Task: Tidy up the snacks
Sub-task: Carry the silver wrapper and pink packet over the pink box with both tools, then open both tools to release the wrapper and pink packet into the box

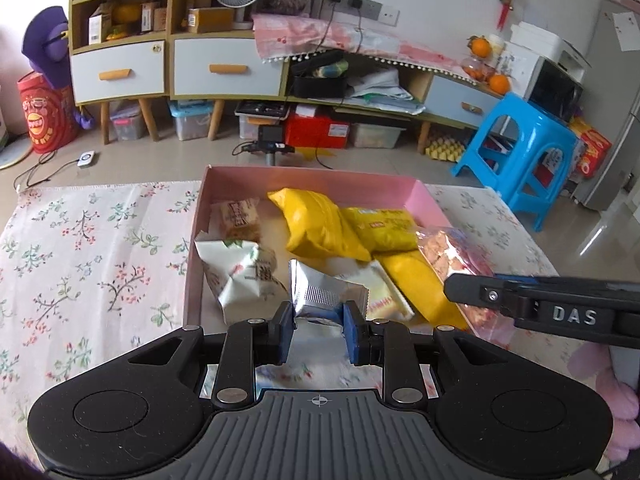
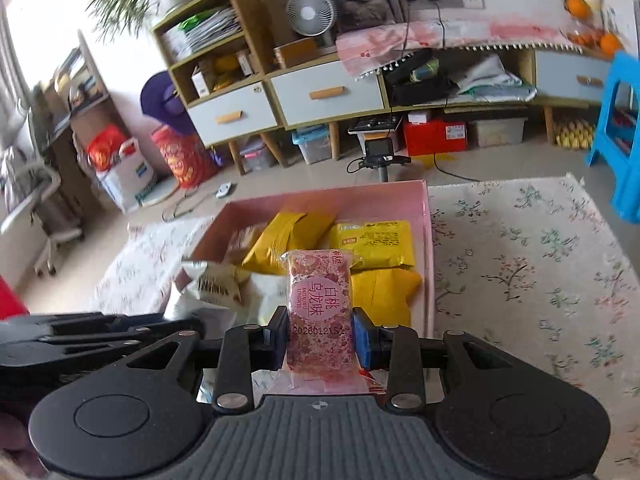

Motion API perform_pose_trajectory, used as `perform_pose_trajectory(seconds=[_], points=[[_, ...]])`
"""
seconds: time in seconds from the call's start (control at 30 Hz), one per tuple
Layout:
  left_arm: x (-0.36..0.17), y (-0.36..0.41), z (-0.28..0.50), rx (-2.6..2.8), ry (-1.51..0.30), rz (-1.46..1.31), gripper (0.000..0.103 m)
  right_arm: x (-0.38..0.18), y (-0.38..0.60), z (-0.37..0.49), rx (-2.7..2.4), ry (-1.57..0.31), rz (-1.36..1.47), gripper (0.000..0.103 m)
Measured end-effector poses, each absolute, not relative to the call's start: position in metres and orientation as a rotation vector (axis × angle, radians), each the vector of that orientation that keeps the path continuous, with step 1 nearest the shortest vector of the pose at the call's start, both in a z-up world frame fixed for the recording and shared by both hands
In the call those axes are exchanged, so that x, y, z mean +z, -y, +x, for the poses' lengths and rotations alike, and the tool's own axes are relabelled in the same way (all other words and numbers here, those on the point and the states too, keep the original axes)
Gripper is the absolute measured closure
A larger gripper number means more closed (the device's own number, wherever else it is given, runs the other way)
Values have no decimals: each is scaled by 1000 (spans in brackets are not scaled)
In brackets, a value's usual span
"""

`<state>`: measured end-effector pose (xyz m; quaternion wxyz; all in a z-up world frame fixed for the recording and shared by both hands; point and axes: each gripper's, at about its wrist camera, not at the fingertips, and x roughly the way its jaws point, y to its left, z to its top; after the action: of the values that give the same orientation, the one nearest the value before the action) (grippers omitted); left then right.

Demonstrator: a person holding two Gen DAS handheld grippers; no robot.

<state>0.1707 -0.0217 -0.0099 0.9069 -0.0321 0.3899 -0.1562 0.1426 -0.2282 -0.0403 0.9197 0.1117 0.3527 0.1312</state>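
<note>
— On the table with the flowered cloth (image 1: 92, 248), what stands there?

— A pink box (image 1: 312, 178) without lid stands there, and several snacks lie inside it. At the far left of the box is a small tan packet (image 1: 240, 220). Near it, more to the front, is a white packet (image 1: 236, 276) with dark characters that are too bent to read. In the middle lies a plain yellow bag (image 1: 316, 224), and to its right a yellow packet (image 1: 382, 228) with red and white print, too small to read.

— What does the left gripper (image 1: 318, 326) do?

— It is clenched on a silver packet (image 1: 320, 292) at the near edge of the box. The crimped end of the packet points toward the far side. No writing shows on it.

— And the right gripper (image 2: 320, 338)?

— It grasps a pink transparent bar (image 2: 320, 308) between its blue pads (image 2: 366, 340), above the near right part of the box. The bar stands along the fingers. Its round pink label carries Chinese characters and the Latin words "BAITAOWU LONGWEI". Under the label is printed a code that reads about "20260121S1".

— Is any other writing there?

— In the left wrist view the right gripper enters from the right side, and white letters "DAS" (image 1: 574, 316) are on its black body.
</note>
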Motion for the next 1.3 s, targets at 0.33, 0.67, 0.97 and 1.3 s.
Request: perform_pose_trajectory(seconds=[0.33,0.67,0.97,1.3], points=[[-25,10,195,-267,-828,-106,80,-50,226,159,257,-710,300,80],[-30,3,196,-262,-824,-128,76,-45,225,158,273,-674,312,68],[-24,-1,184,-306,-811,-119,48,-43,226,156,264,-675,300,58],[-18,-11,161,-329,-805,-118,30,-35,231,142,268,-669,274,40]])
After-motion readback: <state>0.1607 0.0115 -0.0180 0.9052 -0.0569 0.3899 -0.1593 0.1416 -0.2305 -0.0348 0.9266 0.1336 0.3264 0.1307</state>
